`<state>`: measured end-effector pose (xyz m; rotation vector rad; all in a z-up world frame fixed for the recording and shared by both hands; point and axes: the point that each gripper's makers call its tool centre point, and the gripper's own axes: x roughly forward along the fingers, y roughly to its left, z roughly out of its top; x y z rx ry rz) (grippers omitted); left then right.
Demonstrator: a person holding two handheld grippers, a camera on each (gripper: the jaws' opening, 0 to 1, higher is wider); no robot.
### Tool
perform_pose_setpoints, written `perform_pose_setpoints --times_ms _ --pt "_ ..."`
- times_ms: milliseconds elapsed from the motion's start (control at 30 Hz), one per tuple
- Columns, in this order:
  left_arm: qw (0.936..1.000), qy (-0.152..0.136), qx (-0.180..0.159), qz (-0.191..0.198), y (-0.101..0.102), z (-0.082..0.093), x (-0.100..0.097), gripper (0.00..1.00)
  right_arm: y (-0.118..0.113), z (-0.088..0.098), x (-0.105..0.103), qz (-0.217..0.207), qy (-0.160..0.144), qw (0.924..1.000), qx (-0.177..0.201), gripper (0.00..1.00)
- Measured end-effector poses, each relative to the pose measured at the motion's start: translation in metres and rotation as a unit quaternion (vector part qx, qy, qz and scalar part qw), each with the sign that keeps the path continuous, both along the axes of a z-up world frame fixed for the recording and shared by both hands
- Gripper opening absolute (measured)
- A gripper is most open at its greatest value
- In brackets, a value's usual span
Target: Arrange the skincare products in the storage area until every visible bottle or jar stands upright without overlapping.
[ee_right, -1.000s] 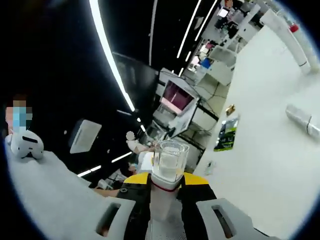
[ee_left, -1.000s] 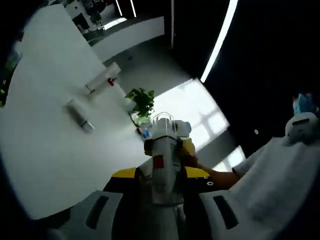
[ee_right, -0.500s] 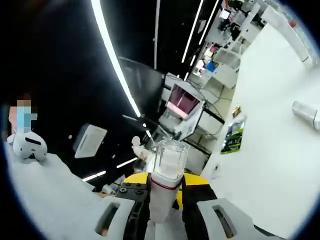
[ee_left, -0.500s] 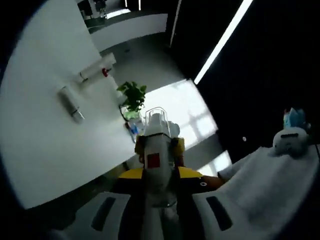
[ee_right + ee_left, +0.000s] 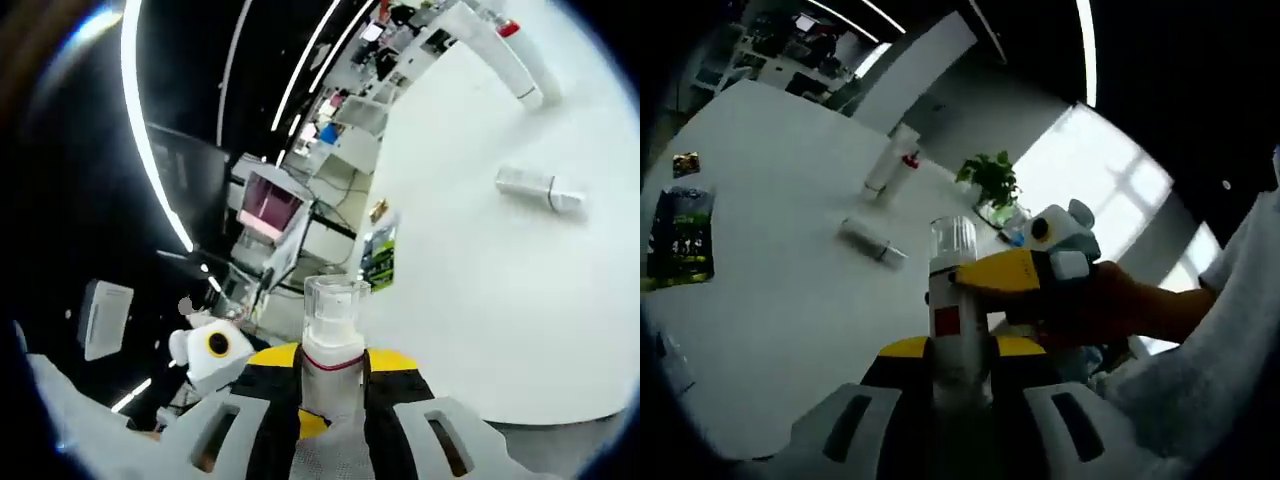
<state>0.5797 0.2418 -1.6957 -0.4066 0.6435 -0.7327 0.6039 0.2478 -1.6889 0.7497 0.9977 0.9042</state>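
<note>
White bottle (image 5: pixel 958 318) gripped by both claws, views now swung tableward

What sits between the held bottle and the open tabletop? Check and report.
Nothing visible does. The white bottle is clamped in both the left gripper and right gripper, off the white table. A tube and taller tube lie farther away; a dark packet lies off to one side.

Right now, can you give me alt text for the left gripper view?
The left gripper is shut on a white spray bottle with a clear cap, and the right gripper holds it too. Behind, two tubes lie flat on the white table.
</note>
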Motion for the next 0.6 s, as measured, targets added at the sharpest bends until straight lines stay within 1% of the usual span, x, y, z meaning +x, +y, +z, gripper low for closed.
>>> perform_pose_setpoints --times_ms 33,67,100,133,200,233,267,300,333,367,400,433,467,500,533,567,600 --pt "0.9997 -0.002 0.025 -0.001 0.0 -0.004 -0.001 0.18 0.0 -0.002 0.0 -0.001 0.001 1.0 -0.003 0.19" --pt "0.9979 -0.014 0.063 -0.007 0.001 -0.01 -0.002 0.18 0.0 -0.007 -0.002 -0.005 0.002 0.9999 -0.016 0.19" --pt "0.9957 -0.024 0.089 -0.015 0.0 -0.013 -0.002 0.18 -0.002 -0.012 -0.002 -0.008 0.004 0.9995 -0.03 0.19" --pt "0.9915 -0.035 0.123 -0.025 0.0 -0.017 -0.004 0.18 -0.001 -0.014 -0.004 -0.008 0.007 0.9994 -0.032 0.19" --pt "0.9855 -0.055 0.158 -0.029 -0.001 -0.019 -0.004 0.18 -0.002 -0.017 -0.003 -0.017 0.006 0.9992 -0.035 0.18" --pt "0.9832 -0.061 0.169 -0.033 -0.001 -0.018 -0.004 0.18 -0.003 -0.018 -0.004 -0.023 0.007 0.9991 -0.034 0.18" --pt "0.9829 -0.063 0.169 -0.035 -0.003 -0.018 -0.005 0.18 -0.004 -0.017 -0.004 -0.024 0.006 0.9992 -0.033 0.18" --pt "0.9839 -0.061 0.164 -0.036 -0.004 -0.018 -0.005 0.18 -0.005 -0.015 -0.004 -0.016 -0.014 0.9994 -0.029 0.17" --pt "0.9841 -0.063 0.162 -0.038 -0.002 -0.017 -0.005 0.18 -0.005 -0.015 -0.004 -0.007 -0.021 0.9993 -0.029 0.17" --pt "0.9833 -0.079 0.159 -0.038 -0.001 -0.015 -0.003 0.18 -0.004 -0.01 -0.003 0.004 -0.039 0.9991 -0.016 0.17" --pt "0.9847 -0.091 0.14 -0.049 -0.005 -0.013 -0.004 0.18 -0.006 -0.008 -0.004 0.016 -0.053 0.9983 -0.018 0.16" --pt "0.9917 -0.06 0.104 -0.045 -0.008 -0.013 -0.008 0.18 -0.007 -0.007 -0.007 0.04 -0.063 0.997 -0.021 0.16" --pt "0.9927 -0.064 0.09 -0.047 -0.01 -0.009 -0.007 0.17 -0.008 -0.002 -0.005 0.044 -0.084 0.9954 -0.012 0.16" --pt "0.9922 -0.077 0.081 -0.055 -0.012 -0.005 -0.006 0.17 -0.009 0.003 -0.005 0.05 -0.092 0.9945 -0.006 0.16" --pt "0.9918 -0.076 0.085 -0.057 -0.011 -0.006 -0.006 0.17 -0.01 0.004 -0.006 0.057 -0.094 0.994 -0.007 0.16" --pt "0.9917 -0.087 0.07 -0.064 -0.014 0.0 -0.006 0.17 -0.012 0.01 -0.005 0.074 -0.112 0.9909 0.002 0.16" --pt "0.992 -0.09 0.055 -0.069 -0.017 0.003 -0.006 0.18 -0.013 0.014 -0.004 0.08 -0.12 0.9894 0.01 0.16"
